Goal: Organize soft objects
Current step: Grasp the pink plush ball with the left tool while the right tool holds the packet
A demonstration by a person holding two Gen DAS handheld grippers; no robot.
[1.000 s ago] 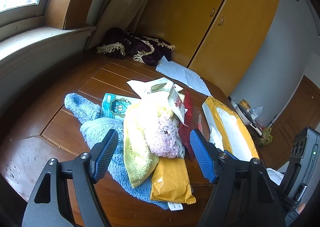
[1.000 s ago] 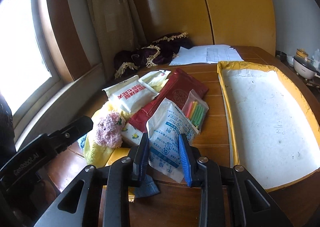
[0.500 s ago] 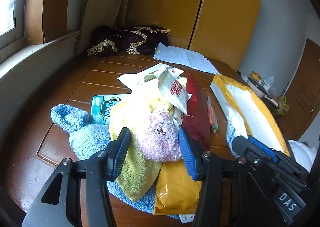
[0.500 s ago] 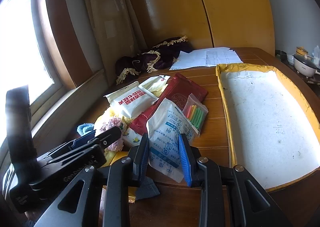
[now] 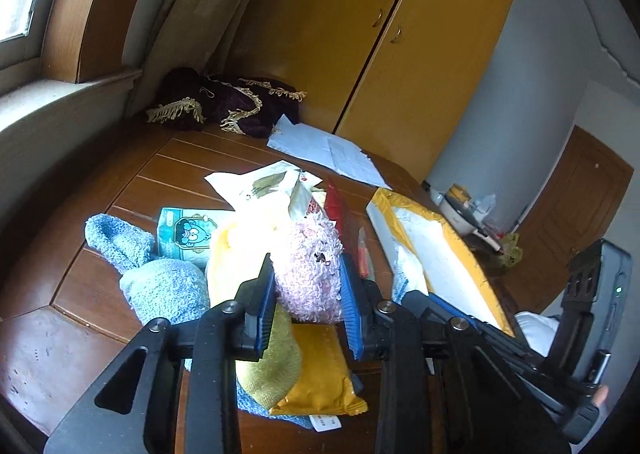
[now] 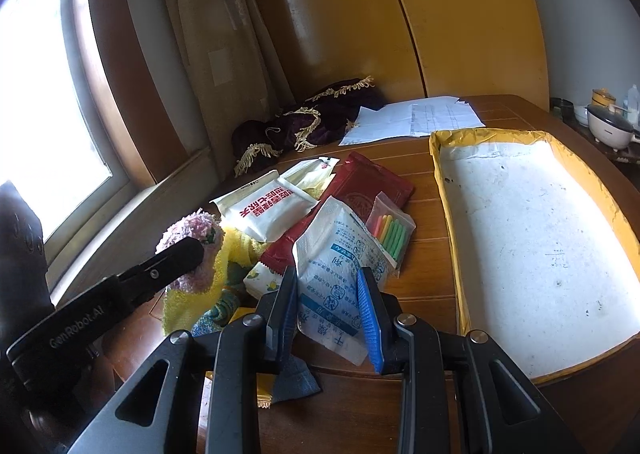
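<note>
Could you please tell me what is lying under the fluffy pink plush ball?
The fluffy pink plush ball, between the left claw's fingers, sits on a folded yellow towel. Beneath are a light blue towel and an orange-yellow packet. Anything deeper is covered.

The shallow yellow-edged tray (image 6: 532, 238) lies bare inside, open to reach from above. Left of it, packets (image 6: 340, 266) and towels (image 5: 168, 290) crowd the wooden table (image 5: 180, 169), leaving only a narrow strip of wood before the tray wall. Far off, papers (image 6: 416, 119) and a dark fringed cloth (image 5: 228, 109) seem to block the table's back edge.
</note>
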